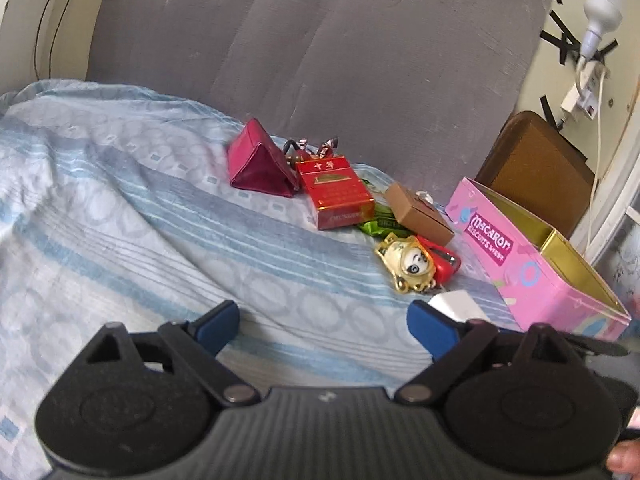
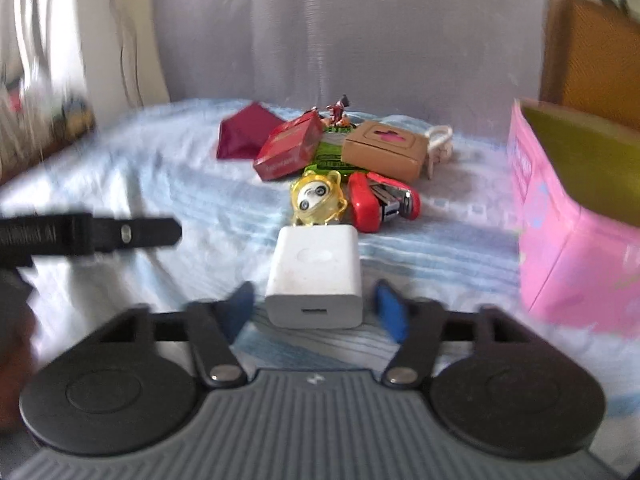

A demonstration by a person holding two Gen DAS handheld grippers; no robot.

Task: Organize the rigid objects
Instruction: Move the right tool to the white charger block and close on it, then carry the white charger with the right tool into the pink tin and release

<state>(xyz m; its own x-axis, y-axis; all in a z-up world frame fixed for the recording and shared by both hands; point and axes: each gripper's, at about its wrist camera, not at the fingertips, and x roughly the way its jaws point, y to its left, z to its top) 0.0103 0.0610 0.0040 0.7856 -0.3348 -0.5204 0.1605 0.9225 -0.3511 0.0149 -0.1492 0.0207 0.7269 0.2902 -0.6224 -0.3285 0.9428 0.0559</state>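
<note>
left wrist: left gripper (image 1: 323,330) is seen wide, nothing between; pink box (image 1: 532,264) stands right of the red pack (image 1: 335,195) | right wrist: right gripper (image 2: 316,312) is seen narrower, white charger (image 2: 315,276) between, pads not touching; pink box (image 2: 576,240) at charger's right

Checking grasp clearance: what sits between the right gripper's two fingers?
The white charger lies between the right gripper fingers, on the bedsheet; small gaps show either side, in the right wrist view.

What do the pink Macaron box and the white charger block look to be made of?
Pink Macaron box: probably tin, judging by the shiny gold inner walls and thin rim, though foil-lined card is possible. White charger block: likely hard plastic with a smooth satin finish, given its rounded moulded edges and port slot.
</note>
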